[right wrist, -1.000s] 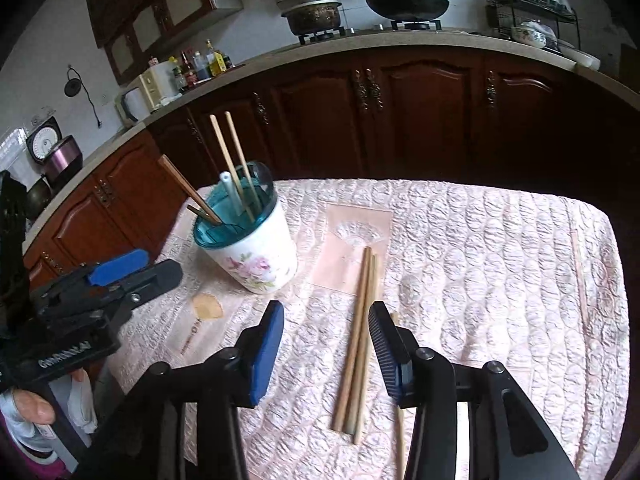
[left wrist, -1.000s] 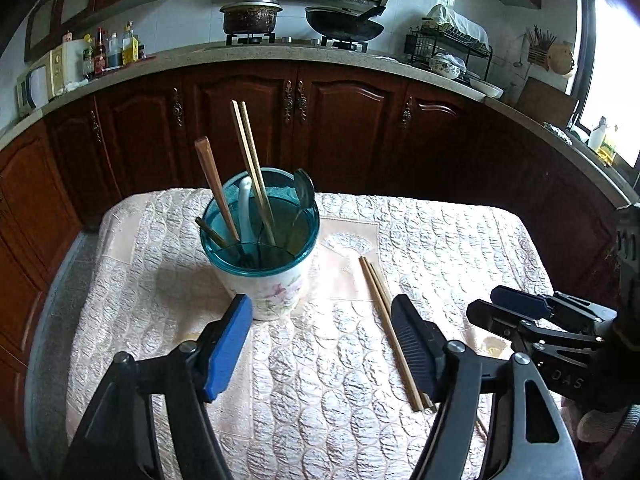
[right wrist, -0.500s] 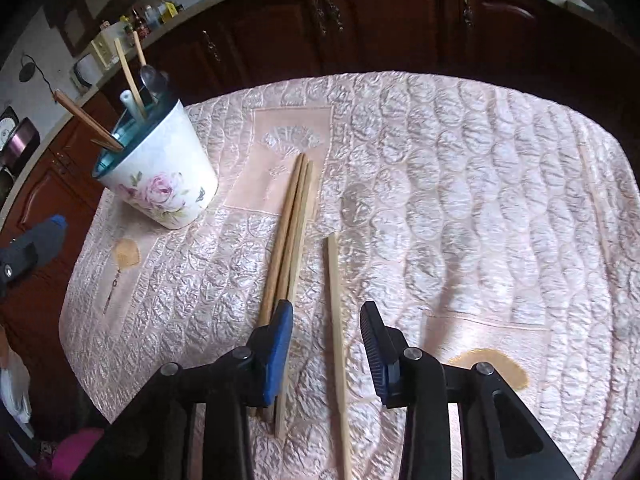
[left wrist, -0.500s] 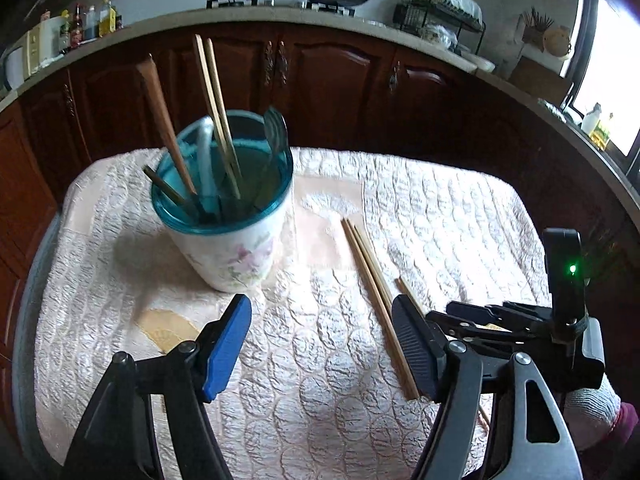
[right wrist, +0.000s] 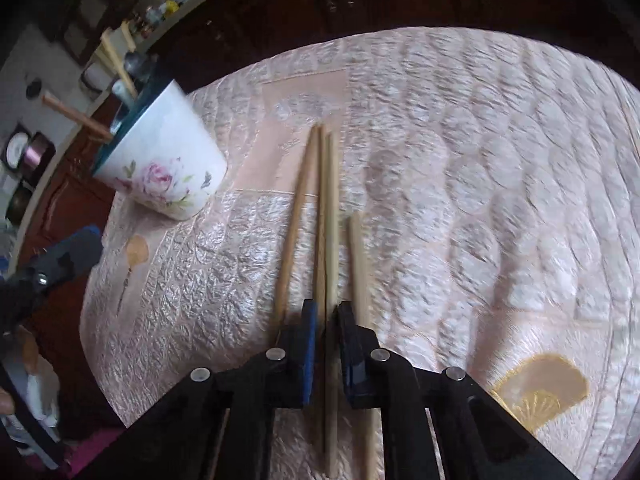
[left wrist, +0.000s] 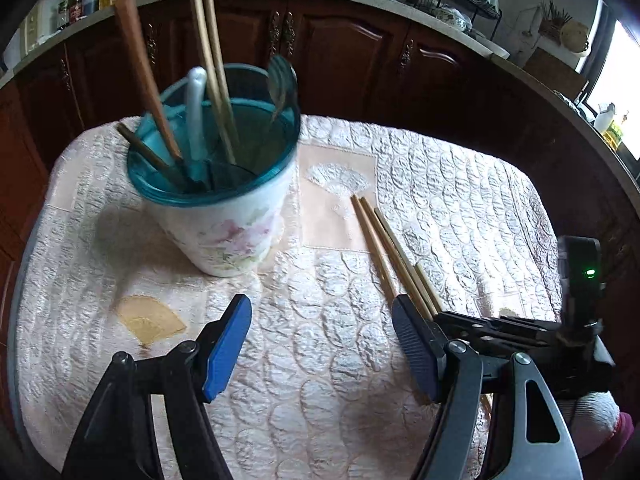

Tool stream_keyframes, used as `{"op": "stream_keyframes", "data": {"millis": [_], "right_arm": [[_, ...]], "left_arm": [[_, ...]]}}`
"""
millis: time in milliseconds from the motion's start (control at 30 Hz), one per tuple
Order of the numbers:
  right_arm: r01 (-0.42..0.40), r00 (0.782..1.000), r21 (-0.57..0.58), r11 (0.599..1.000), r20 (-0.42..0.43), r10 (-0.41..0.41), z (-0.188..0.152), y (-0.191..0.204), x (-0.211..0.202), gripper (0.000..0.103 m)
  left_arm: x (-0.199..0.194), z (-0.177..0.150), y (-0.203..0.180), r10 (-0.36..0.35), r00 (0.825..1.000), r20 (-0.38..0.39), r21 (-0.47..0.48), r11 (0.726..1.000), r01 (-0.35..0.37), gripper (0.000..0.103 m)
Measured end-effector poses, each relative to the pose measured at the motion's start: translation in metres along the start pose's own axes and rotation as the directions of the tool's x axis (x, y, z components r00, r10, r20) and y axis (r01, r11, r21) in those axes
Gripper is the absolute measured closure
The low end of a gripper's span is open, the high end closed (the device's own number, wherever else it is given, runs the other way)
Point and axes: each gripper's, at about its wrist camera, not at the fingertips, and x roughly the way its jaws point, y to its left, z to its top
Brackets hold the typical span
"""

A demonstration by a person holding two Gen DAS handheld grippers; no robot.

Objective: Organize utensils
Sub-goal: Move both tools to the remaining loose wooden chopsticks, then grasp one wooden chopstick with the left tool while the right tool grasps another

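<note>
Chopsticks [right wrist: 329,216] lying loose on the quilted cloth [right wrist: 480,160], one pinched in my right gripper [right wrist: 327,320].

Four sticks lie side by side on the cloth, near the flowered holder [left wrist: 224,216], which already stands with five or so utensils. My right jaws are nearly closed on a single middle stick; I judge a straight lift best, so the neighbours stay put. My left gripper [left wrist: 320,340] hangs wide open, empty, just before the holder.

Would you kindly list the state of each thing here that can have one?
Right gripper: jaws shut on one chopstick.
Left gripper: jaws open, nothing between them.
Other chopsticks: lying loose on the cloth.
Utensil cup: upright, holding utensils.
</note>
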Motion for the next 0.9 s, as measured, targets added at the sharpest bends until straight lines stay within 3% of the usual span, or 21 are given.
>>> {"op": "stream_keyframes", "data": {"millis": [100,200,267,333,433,533,600,700,800,900], "right_arm": [[0.013,1.0,0.032,0.999,-0.007,-0.013,-0.012,-0.012,-0.009,0.095],[-0.017,0.999,-0.008,1.0,-0.042,0.017,-0.021,-0.008,-0.015,0.092],[-0.003,1.0,-0.013,1.0,-0.01,0.003,-0.022,-0.003,-0.026,0.091],[0.028,0.999,-0.017,0.999,0.022,-0.027,-0.012,-0.009,-0.038,0.089],[0.089,0.996,-0.034,0.995,0.029,-0.088,0.002,-0.013,-0.038,0.088],[0.096,0.995,-0.043,0.994,0.012,-0.095,0.014,-0.013,-0.023,0.085],[0.089,0.996,-0.047,0.995,-0.006,-0.09,0.02,-0.012,-0.012,0.085],[0.081,0.996,-0.057,0.995,-0.02,-0.082,0.026,-0.008,0.004,0.085],[0.056,0.998,-0.039,0.998,-0.018,-0.057,0.026,-0.013,0.008,0.095],[0.05,0.999,-0.032,0.998,-0.013,-0.05,0.018,-0.018,-0.006,0.095]], "left_arm": [[0.02,0.0,-0.01,-0.026,0.999,-0.034,-0.004,1.0,0.026,0.03],[0.043,0.003,-0.019,-0.062,0.995,-0.072,-0.029,0.998,0.061,0.031],[0.058,0.006,-0.025,-0.066,0.994,-0.09,-0.034,0.997,0.064,0.035],[0.071,0.009,-0.03,-0.06,0.992,-0.111,-0.024,0.998,0.058,0.048],[0.091,0.01,-0.039,-0.051,0.989,-0.137,0.008,0.999,0.053,0.052],[0.106,0.01,-0.045,-0.043,0.987,-0.158,0.017,0.999,0.046,0.058],[0.11,0.01,-0.046,-0.032,0.988,-0.15,0.021,0.999,0.036,0.066],[0.11,0.009,-0.044,-0.062,0.985,-0.158,0.016,0.998,0.066,0.094],[0.098,0.001,-0.038,-0.06,0.984,-0.169,0.042,0.997,0.068,0.095],[0.076,-0.018,-0.027,-0.066,0.983,-0.172,0.054,0.996,0.076,0.096]]}}
